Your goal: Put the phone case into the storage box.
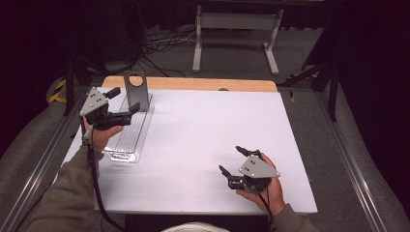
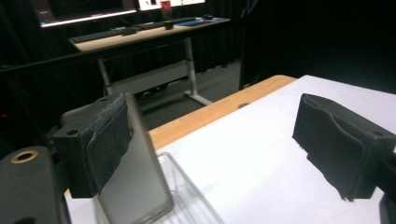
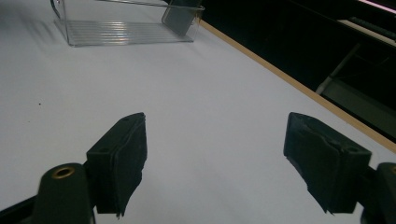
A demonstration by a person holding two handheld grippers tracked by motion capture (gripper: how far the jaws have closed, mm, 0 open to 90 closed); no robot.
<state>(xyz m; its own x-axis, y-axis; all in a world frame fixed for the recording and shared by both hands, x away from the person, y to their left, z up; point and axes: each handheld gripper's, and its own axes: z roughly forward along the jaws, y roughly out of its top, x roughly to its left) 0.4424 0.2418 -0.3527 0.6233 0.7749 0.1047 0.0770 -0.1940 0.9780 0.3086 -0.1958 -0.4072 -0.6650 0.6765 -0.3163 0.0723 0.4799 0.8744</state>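
Two things stand on the white desk point(image 1: 193, 145): a clear ribbed plastic tray point(image 1: 129, 135) and a grey metal upright plate with a round hole point(image 1: 135, 92) at the tray's far end. The left gripper point(image 1: 126, 105) hovers at that plate, fingers spread, one pad point(image 2: 109, 140) just beside the plate's face; whether it touches cannot be told. Well apart from the tray, the right gripper point(image 1: 231, 158) rests low, fingers spread around nothing. Beyond the desk's wooden far edge point(image 1: 193, 84) lie tangled cables point(image 1: 159, 46) and a white stand point(image 1: 237, 38) on grey floor; the room is dark.
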